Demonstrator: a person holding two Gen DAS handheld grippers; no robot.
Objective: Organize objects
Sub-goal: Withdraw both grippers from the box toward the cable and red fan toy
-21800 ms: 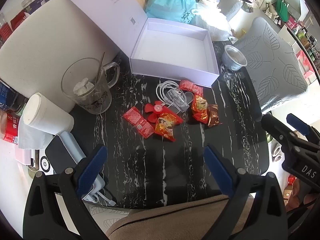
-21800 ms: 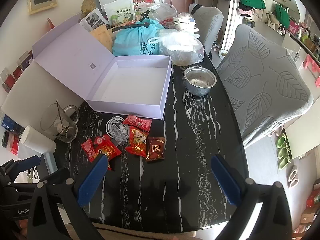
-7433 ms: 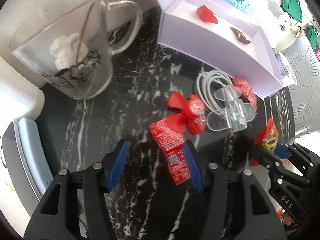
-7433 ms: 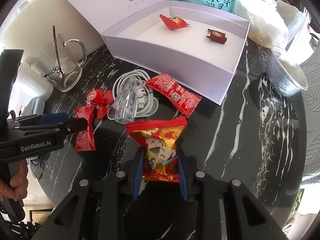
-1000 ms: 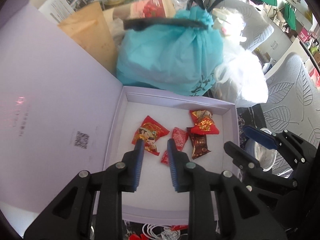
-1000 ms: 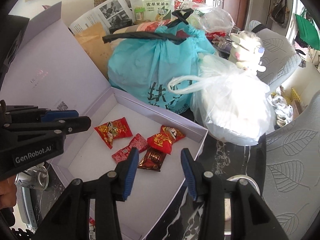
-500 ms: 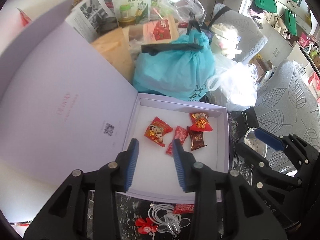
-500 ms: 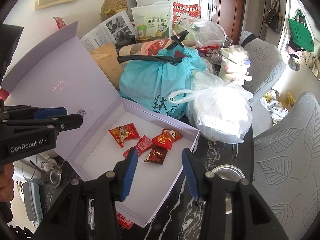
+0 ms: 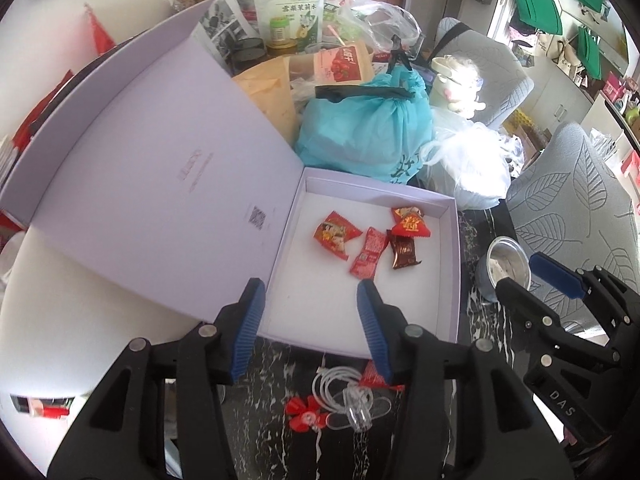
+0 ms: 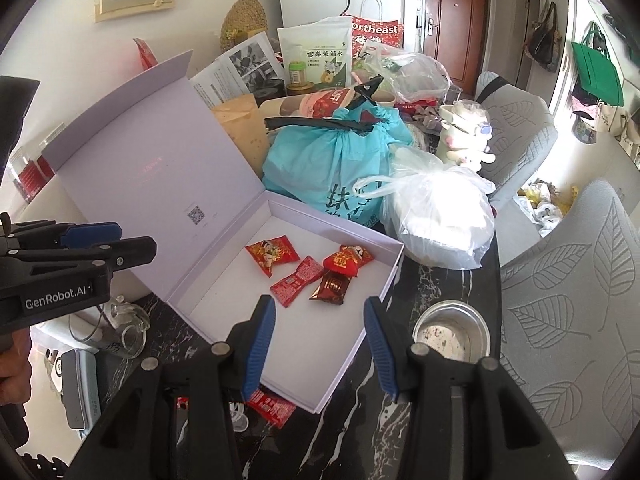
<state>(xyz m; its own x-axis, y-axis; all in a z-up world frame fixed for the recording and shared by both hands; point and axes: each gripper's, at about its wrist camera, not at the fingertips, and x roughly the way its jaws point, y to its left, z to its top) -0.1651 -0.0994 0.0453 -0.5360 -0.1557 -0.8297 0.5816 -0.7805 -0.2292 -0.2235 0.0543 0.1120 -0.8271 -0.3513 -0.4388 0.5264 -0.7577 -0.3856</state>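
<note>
An open lilac gift box (image 9: 450, 280) (image 10: 352, 356) sits on the black marble table with its lid leaning back. Several snack packets lie inside: a red cartoon packet (image 9: 335, 235) (image 10: 272, 255), a red flat packet (image 9: 369, 253) (image 10: 297, 280), a brown packet (image 9: 404, 249) (image 10: 330, 287) and a red-gold packet (image 9: 410, 222) (image 10: 347, 259). One red packet (image 10: 269, 407) (image 9: 371, 376) lies on the table by the box front. My left gripper (image 9: 310, 320) and right gripper (image 10: 318, 338) hover above the box's near edge, both open and empty.
A coiled white cable with a clear clip (image 9: 346, 396) and a red fan toy (image 9: 302, 416) lie on the table. A metal bowl (image 10: 452, 334) (image 9: 506, 268) stands right of the box. A teal bag (image 10: 336, 168), a white bag (image 10: 440, 220), a glass mug (image 10: 116, 320) and chairs surround it.
Both grippers have pulled back and up from the box, so more of the table and room shows. Both have opened wider. The packets in the box have not moved.
</note>
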